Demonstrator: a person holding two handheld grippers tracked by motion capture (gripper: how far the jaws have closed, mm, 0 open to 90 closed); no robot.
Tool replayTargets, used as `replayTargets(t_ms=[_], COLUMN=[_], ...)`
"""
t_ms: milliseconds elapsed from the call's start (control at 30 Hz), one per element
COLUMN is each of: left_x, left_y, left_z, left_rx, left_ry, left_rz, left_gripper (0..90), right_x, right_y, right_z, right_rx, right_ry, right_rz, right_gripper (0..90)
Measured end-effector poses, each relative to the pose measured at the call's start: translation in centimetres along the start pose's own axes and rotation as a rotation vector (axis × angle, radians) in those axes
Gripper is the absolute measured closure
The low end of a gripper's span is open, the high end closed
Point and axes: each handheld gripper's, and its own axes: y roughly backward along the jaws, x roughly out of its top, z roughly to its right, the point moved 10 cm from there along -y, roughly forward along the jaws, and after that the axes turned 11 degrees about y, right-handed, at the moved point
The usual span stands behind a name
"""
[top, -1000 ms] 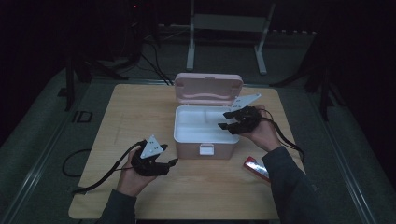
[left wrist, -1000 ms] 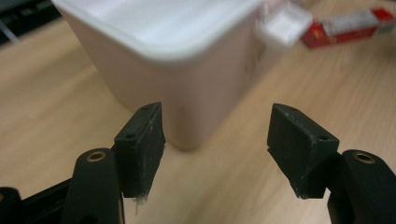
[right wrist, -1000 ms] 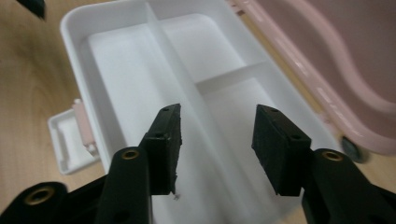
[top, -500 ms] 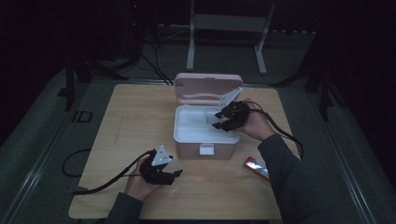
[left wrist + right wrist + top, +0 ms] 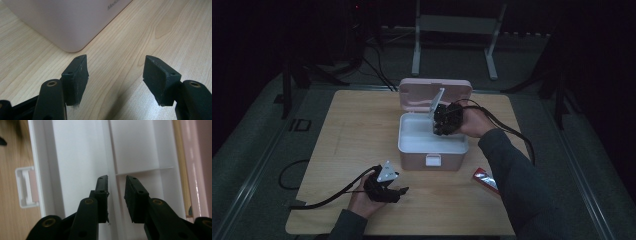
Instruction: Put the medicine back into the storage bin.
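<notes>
A pink box with a white inside stands mid-table, its lid up at the back. My right gripper hangs over the box's right half, pointing down into it. In the right gripper view its jaws have just been closing to a narrow gap. A white ridge of the box's inside lies in line with that gap, and the pads do not press on it. My left gripper rests low on the table left of the box's front. Its jaws stand open and empty, near a corner of the box.
A small red packet lies on the wooden table right of the box's front. The box's white latch faces the person. Cables trail from both grippers. A metal stand is behind the table on the dark floor.
My right gripper moved left over the box's inside and its jaws narrowed. My left hand sank toward the table near the front edge, jaws unchanged.
</notes>
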Motion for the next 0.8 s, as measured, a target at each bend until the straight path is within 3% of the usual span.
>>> replayTargets(t_ms=[200, 333, 433, 533, 667, 800], left_x=[-0.2, -0.3, -0.4, -0.4, -0.4, -0.4], left_y=[-0.3, -0.3, -0.3, -0.3, -0.4, -0.4], left_z=[0.1, 0.1, 0.2, 0.1, 0.2, 0.2], left_rx=[-0.004, -0.008, -0.009, -0.009, -0.009, -0.011], left_ry=[0.002, -0.001, -0.002, -0.002, -0.003, -0.004], left_rz=[-0.01, -0.015, -0.019, -0.02, -0.021, -0.021], left_gripper=[36.5, 36.5, 36.5, 36.5, 36.5, 36.5], right_x=[0.1, 0.3, 0.6, 1.0, 0.5, 0.4], right_y=[-0.7, -0.9, -0.7, -0.2, -1.1, -2.0], right_z=[-0.1, 0.1, 0.2, 0.4, 0.4, 0.2], right_rx=[0.056, 0.098, 0.094, 0.087, 0.1, 0.118], right_ry=[0.044, 0.065, 0.078, 0.076, 0.097, 0.108], right_rz=[-0.094, -0.128, -0.152, -0.142, -0.216, -0.255], right_gripper=[83.8, 84.8, 82.2, 82.3, 82.3, 84.3])
